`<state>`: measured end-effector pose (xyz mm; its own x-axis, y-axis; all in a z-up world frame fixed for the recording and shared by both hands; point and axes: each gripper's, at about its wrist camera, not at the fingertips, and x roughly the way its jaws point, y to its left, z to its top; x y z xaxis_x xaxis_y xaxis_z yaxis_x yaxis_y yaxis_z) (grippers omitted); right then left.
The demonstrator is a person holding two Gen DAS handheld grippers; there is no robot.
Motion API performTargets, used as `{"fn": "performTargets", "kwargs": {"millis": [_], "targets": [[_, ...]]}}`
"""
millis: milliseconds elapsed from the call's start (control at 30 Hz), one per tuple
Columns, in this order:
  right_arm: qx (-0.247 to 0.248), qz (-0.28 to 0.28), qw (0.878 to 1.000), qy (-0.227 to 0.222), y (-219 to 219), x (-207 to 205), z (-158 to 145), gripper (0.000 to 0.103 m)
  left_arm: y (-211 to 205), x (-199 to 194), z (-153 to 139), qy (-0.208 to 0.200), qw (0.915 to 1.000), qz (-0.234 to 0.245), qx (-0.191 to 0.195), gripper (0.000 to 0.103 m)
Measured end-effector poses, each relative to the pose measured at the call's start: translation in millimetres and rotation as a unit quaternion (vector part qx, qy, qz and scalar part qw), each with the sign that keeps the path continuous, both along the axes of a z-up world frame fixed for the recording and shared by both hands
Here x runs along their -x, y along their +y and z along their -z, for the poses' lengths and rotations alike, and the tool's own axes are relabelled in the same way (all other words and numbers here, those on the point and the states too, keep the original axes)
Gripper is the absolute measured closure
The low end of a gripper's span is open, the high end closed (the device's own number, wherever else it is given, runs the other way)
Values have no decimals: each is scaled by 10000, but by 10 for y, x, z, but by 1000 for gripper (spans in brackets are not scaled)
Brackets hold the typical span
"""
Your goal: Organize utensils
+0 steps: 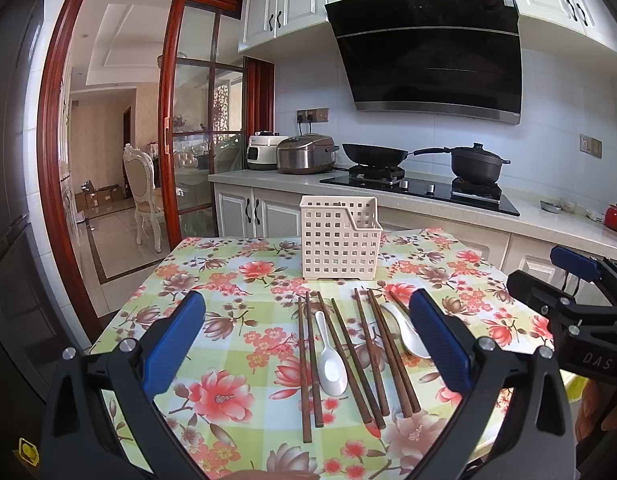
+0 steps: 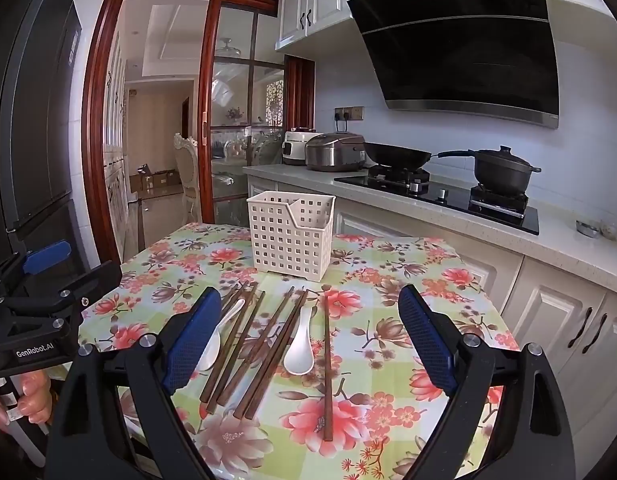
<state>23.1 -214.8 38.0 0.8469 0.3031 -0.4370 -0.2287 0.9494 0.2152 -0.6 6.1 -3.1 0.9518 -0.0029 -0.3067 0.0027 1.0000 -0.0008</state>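
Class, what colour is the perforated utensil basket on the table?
Cream-white basket, clearest in the right wrist view.

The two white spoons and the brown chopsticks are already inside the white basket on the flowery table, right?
Not quite. The two white spoons and the brown chopsticks lie flat on the flowery table, in front of the white basket. The right wrist view shows it clearly.

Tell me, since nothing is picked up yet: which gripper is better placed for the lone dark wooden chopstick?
Probably the right gripper: the lone dark wooden chopstick lies between its open blue fingers.
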Motion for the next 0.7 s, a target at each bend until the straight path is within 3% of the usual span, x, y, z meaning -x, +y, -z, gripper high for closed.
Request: {"fn": "performTargets", "kwargs": {"millis": [700], "targets": [[-126, 32, 9999, 35, 20, 11, -28, 18, -37, -24, -12, 9, 10000, 30, 12, 4]]}}
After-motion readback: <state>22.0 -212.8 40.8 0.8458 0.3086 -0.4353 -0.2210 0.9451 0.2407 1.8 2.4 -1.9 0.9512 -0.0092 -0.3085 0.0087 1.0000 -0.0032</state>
